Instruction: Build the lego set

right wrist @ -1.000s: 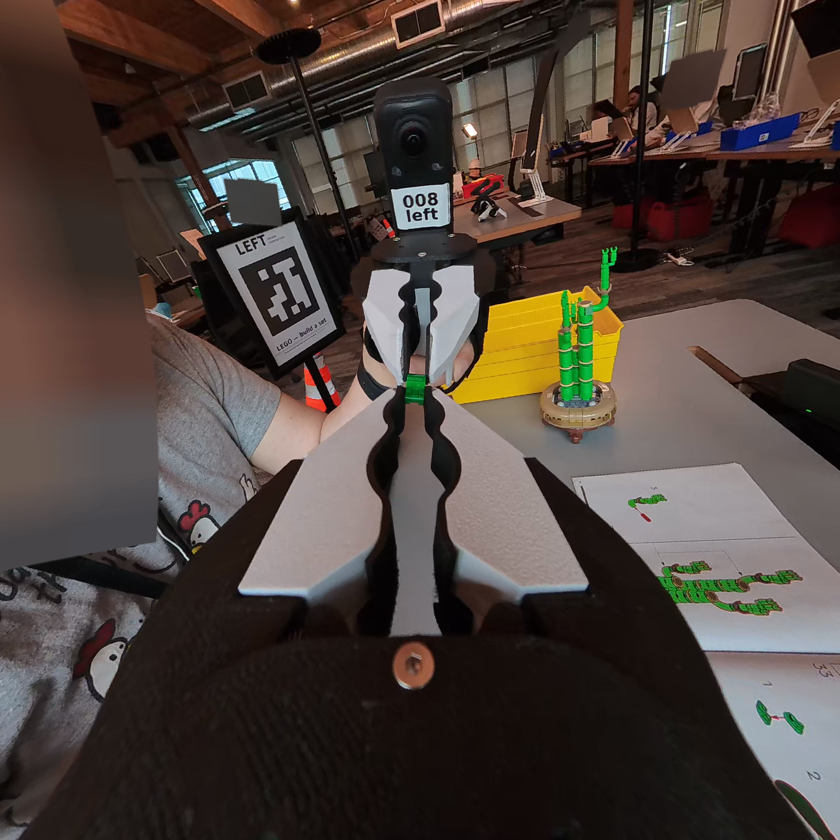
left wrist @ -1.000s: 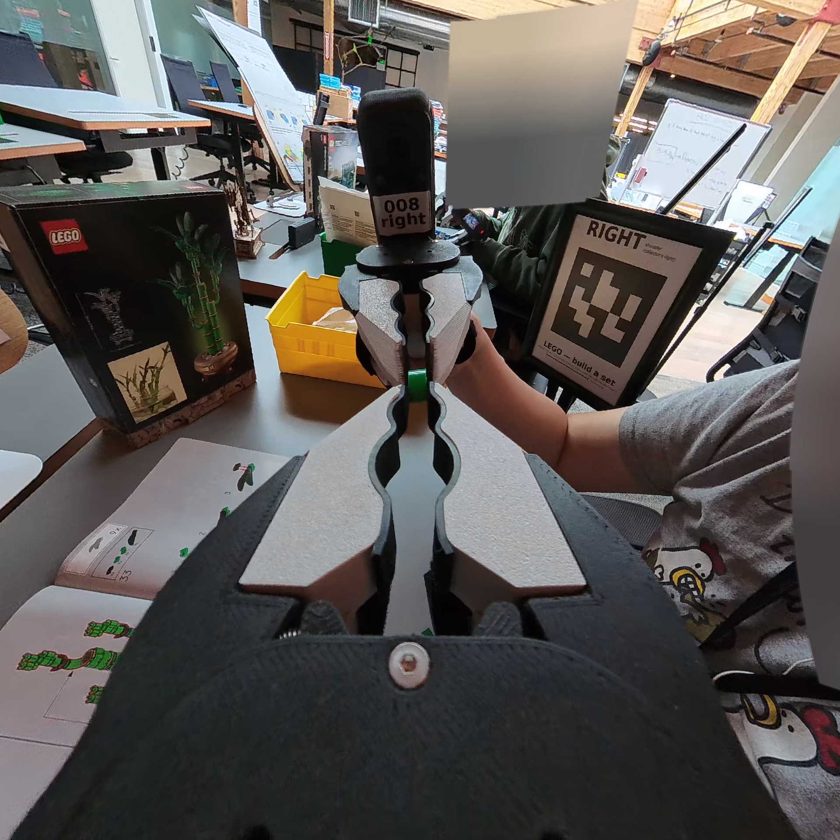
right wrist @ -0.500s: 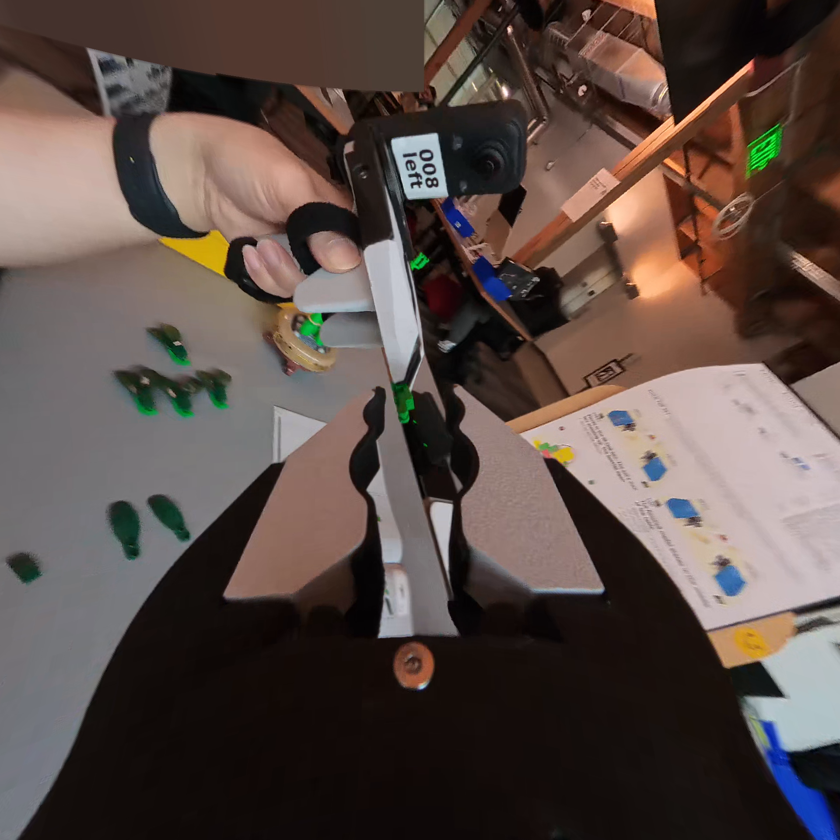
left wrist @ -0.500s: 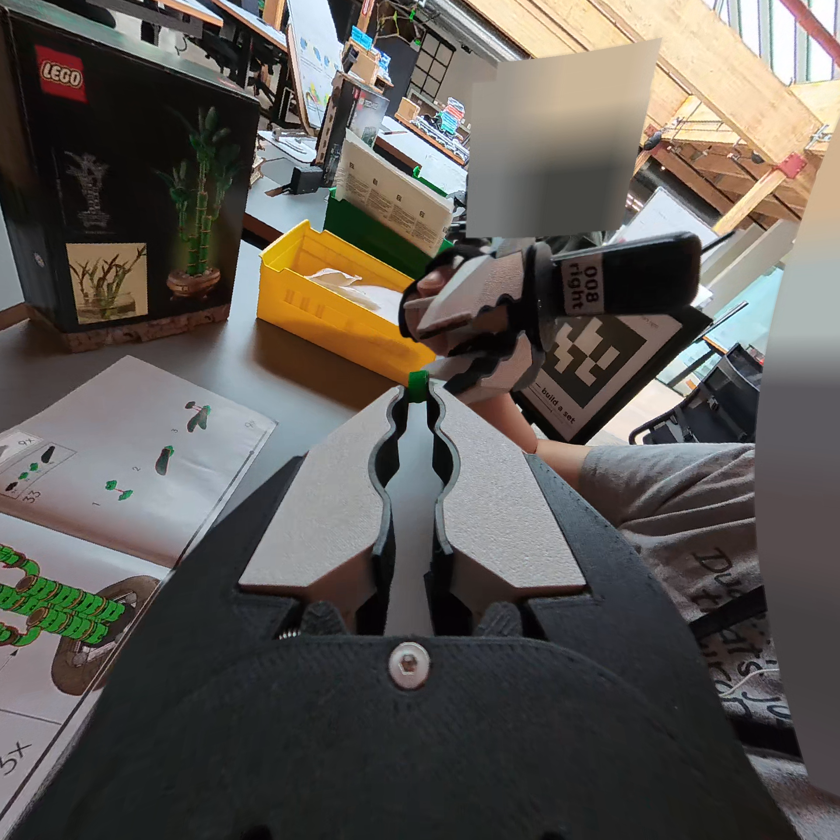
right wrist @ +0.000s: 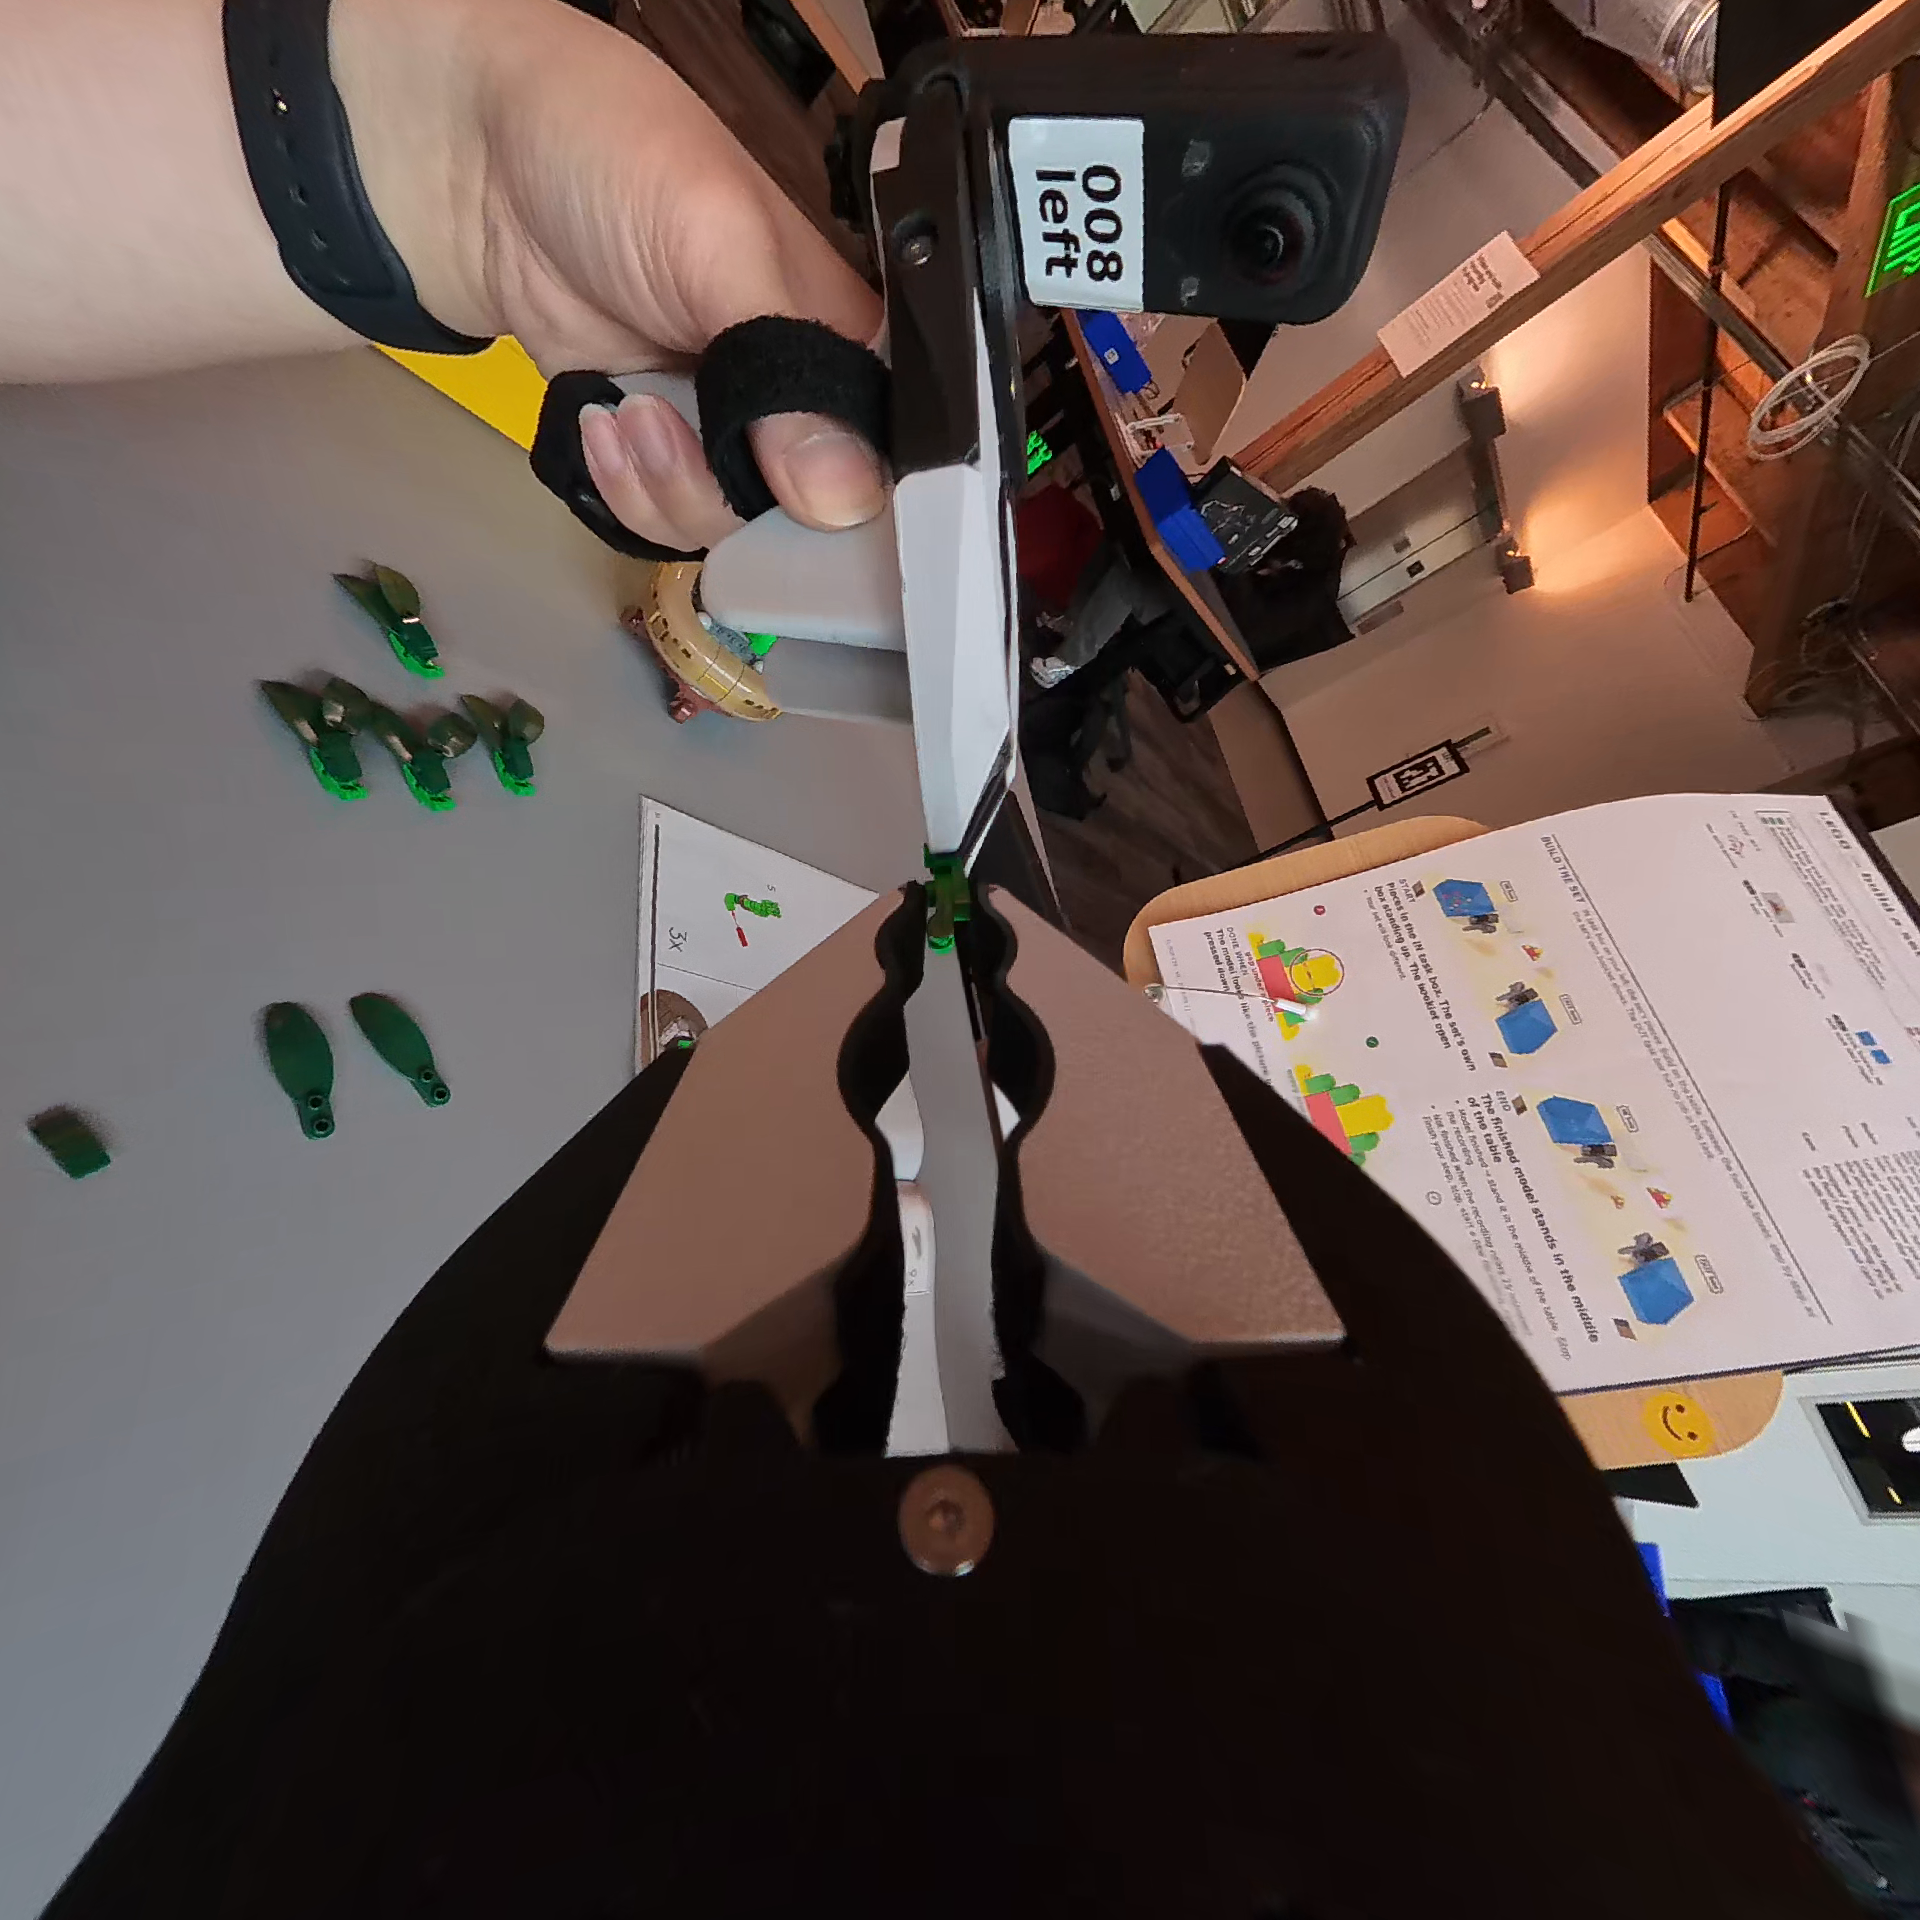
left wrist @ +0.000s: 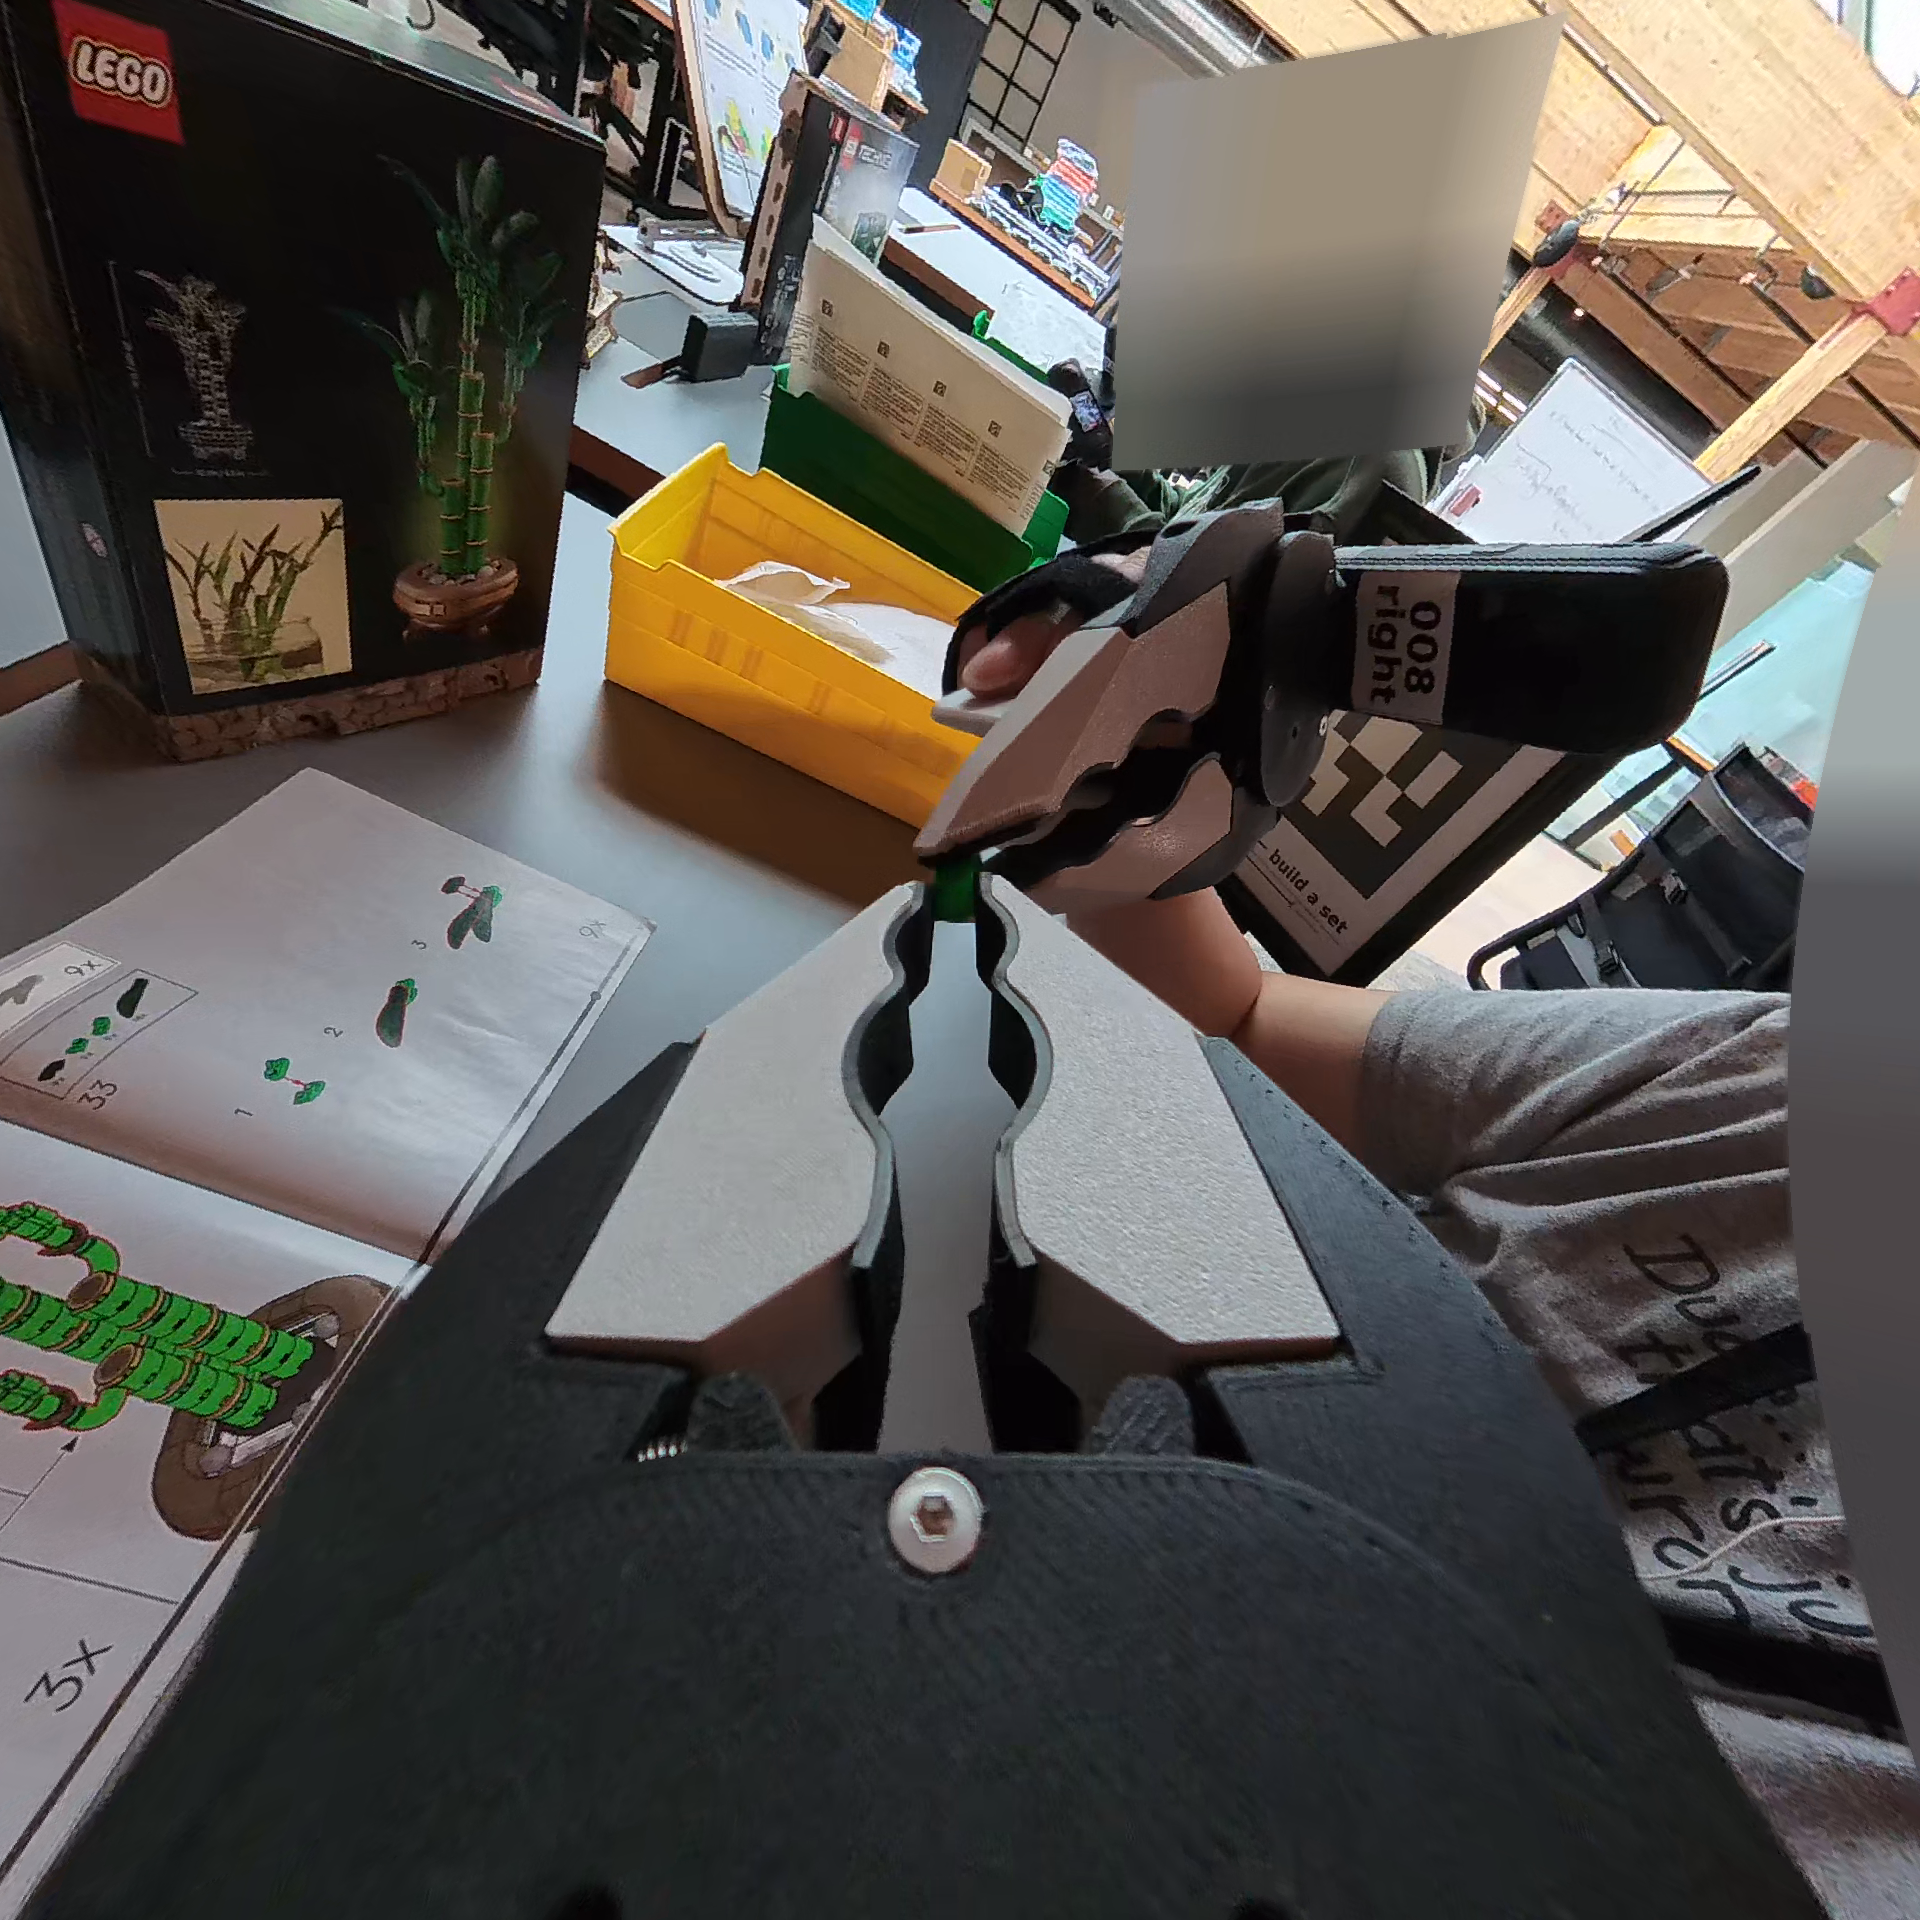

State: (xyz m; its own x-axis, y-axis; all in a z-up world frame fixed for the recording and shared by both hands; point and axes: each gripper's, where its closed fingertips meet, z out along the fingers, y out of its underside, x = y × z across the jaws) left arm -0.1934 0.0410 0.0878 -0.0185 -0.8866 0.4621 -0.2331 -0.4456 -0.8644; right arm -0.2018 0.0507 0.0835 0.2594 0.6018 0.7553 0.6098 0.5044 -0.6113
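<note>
My left gripper is shut on a small bright green lego piece at its fingertips. My right gripper meets it tip to tip, rolled on its side, and is shut on the same green piece. The right gripper also shows in the left wrist view. The left gripper shows edge-on in the right wrist view. Both are held above the grey table. The tan base of the bamboo model stands behind the left gripper, mostly hidden.
Several green leaf clusters, two dark green leaves and a small dark green piece lie on the table. The open instruction booklet, the set's black box, a yellow bin and a printed sheet on a board surround the work. My two grippers' fingertips are within a few centimetres of each other.
Since one second ago my right gripper has rolled onto its side and the left gripper has tilted down toward the table. Both stay tip to tip at the green piece.
</note>
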